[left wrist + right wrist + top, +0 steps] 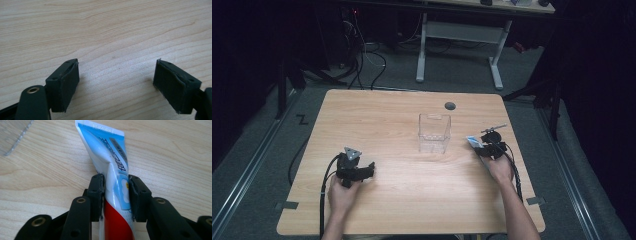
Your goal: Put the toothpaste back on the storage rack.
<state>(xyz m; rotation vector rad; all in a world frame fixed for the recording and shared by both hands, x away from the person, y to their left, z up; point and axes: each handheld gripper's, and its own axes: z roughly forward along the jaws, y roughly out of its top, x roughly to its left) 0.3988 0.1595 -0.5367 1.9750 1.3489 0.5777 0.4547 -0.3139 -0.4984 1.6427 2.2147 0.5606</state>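
Toothpaste tube (113, 170) sits clamped in the right gripper (116, 192); both pads press on its blue-and-white middle, the flat crimped end pointing away from the hand and the red part running back between the jaws; in the high view that gripper (490, 145) rests on the table (402, 200) just to the right of the clear plastic bin (434, 133), the tube (473, 141) aimed toward it. Left of the bin and nearer the person, well apart from it, the left gripper (371, 169) lies low on the wood with jaws spread wide and nothing between them (116, 82). The step in hand looks like the grasp, now made; the next move likely calls for a lift clear of the tabletop, a carry over the bin's open rim, and a release only once the tube hangs inside the walls; the hold looks firm enough for that.
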